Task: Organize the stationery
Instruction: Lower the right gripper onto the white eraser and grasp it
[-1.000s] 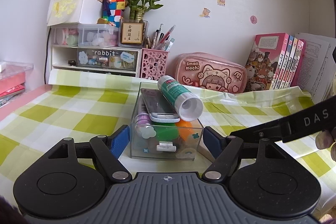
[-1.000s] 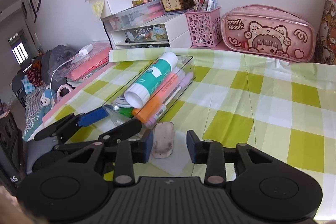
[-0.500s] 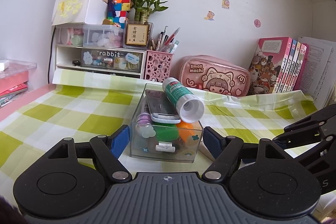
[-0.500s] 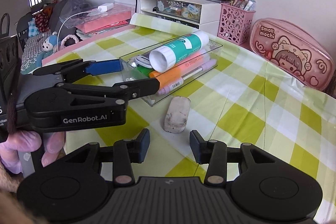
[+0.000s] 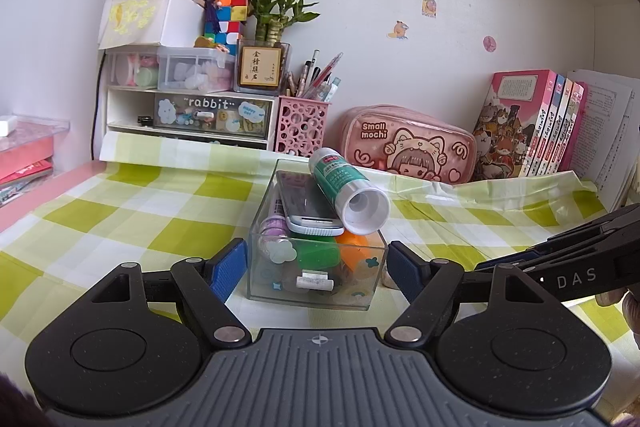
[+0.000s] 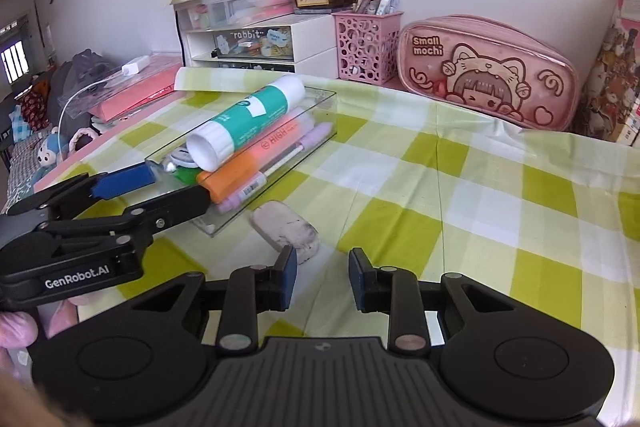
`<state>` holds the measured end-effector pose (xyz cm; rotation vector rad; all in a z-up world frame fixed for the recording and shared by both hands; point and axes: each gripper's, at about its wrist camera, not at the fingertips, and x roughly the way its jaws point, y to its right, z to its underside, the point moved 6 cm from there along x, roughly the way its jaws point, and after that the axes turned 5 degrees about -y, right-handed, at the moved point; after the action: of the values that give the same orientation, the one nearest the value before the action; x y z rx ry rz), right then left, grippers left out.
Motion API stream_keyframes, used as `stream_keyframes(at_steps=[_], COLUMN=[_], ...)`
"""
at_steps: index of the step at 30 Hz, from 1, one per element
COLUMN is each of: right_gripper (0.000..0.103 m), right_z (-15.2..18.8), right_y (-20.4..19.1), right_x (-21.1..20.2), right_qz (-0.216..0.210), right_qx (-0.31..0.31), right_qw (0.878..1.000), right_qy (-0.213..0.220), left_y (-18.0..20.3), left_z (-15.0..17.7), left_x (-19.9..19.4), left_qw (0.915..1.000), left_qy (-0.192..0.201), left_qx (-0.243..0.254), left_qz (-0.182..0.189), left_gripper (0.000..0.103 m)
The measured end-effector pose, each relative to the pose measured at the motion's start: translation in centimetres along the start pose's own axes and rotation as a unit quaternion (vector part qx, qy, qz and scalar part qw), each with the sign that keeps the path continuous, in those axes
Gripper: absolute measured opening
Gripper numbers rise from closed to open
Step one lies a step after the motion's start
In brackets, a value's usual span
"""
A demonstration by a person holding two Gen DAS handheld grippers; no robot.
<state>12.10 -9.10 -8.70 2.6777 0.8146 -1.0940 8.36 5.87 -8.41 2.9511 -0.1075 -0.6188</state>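
Observation:
A clear plastic box [image 5: 316, 279] stands on the green checked cloth, filled with highlighters, a small phone-like device and a green-and-white glue stick [image 5: 348, 187] lying on top. My left gripper [image 5: 316, 267] is open, its blue pads on either side of the box's near end, apart from it. The box [image 6: 316, 99] and glue stick [image 6: 244, 119] also show in the right wrist view. A dirty white eraser [image 6: 286, 229] lies on the cloth beside the box. My right gripper [image 6: 322, 277] is open and empty, just short of the eraser, which sits toward its left finger.
A pink pencil case [image 6: 488, 69], a pink pen holder [image 6: 366, 47] and white drawers [image 6: 256, 43] line the back wall. Books [image 5: 532, 123] stand at the right. Pink folders [image 6: 132, 87] lie beyond the table's left edge.
My right gripper has swung right and come lower and closer to the eraser. My left gripper has stayed around the box's near end.

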Motion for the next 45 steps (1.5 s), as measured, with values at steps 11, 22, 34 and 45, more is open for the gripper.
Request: stream_keyframes(at_steps=[11,22,34,45], right_gripper=[0.043,0.034,0.030,0.029], right_z=[-0.3,-0.7,-0.7,-1.9], right_y=[-2.1,-2.1,-0.1,0.1], right_x=[1.2,1.7,-0.1,-1.7], right_qz=[0.001,0.001,-0.016,-0.037], right_qx=[-0.065,-0.052,0.010,0.053], right_qw=[0.998,0.999,0.999,0.995], right_qy=[-0.002,0.017,0.044,0.074], left_y=[0.0,0.0,-0.1,0.1], left_z=[0.0,0.0,0.0,0.0], left_x=[0.0,0.0,0.0,0.0], left_qw=[1.0000,1.0000,1.0000,1.0000], left_qy=[0.000,0.000,0.000,0.000], left_qx=[0.000,-0.001,0.002,0.004], left_qz=[0.000,0.001,-0.001,-0.001], left_gripper=[0.075,0.075,0.075,0.074])
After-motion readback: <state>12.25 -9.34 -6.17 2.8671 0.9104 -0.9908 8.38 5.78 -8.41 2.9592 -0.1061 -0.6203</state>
